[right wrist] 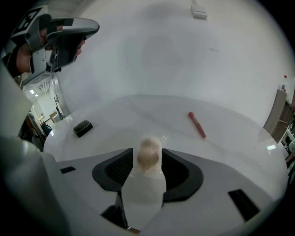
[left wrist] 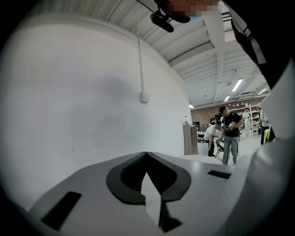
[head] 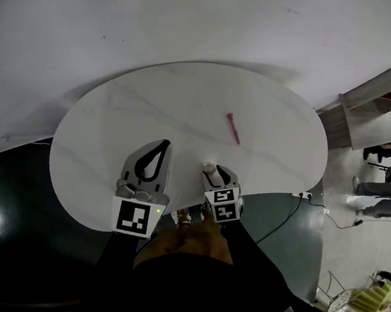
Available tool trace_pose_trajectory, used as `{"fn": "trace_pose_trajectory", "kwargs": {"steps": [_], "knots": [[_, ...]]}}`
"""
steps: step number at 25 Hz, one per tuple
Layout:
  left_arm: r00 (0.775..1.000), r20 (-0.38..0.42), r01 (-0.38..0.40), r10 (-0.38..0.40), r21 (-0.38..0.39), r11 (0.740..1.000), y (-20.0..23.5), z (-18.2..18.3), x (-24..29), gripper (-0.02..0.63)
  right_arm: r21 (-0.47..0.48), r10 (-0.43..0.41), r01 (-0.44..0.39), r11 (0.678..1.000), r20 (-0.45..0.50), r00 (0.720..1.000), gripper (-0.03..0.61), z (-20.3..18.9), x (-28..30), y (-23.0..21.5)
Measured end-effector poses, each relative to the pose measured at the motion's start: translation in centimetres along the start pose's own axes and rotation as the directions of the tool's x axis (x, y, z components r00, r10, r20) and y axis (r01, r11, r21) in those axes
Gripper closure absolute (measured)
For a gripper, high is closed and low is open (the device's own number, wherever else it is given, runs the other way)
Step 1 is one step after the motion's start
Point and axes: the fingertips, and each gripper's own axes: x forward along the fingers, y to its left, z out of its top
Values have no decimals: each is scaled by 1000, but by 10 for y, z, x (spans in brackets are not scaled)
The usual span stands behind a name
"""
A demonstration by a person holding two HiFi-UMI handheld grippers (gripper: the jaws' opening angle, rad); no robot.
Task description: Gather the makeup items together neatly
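My right gripper (head: pixel 216 175) (right wrist: pixel 146 160) hangs low over the near side of the white oval table (head: pixel 153 97). It is shut on a beige makeup sponge in clear wrap (head: pixel 211 168) (right wrist: pixel 149 150), which fills the gap between the pads. A red lip pencil (head: pixel 233 128) (right wrist: pixel 197 124) lies on the table beyond it, to the right. In the right gripper view, a small black case (right wrist: pixel 83 128) rests at the table's left. My left gripper (head: pixel 161 146) (left wrist: pixel 146 156) (right wrist: pixel 69 34) is held beside the right one, jaws shut on nothing.
The table's near edge lies just under both grippers, with dark floor below. A white wall stands behind the table. At the right are a grey shelf unit (head: pixel 376 93), a cable (head: pixel 295 206) on the floor and several people (left wrist: pixel 229 133) further off.
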Motion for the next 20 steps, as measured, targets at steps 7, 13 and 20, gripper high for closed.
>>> {"fn": "trace_pose_trajectory", "kwargs": {"steps": [7,13,20], "knots": [[1000,-9,-11,11,2,1000,3,-4,-2,600,29,0,1,1000,-35,999,410,-10,8,-7],[1000,-12,-12,12,4,1000,2,-3,1,600,44,3,-4,999,25,1000,434,8,1,-12],[999,5,-32,32,4,999,4,6,9,600,33,3,-5,999,59,998,434,35,2,-22]]}}
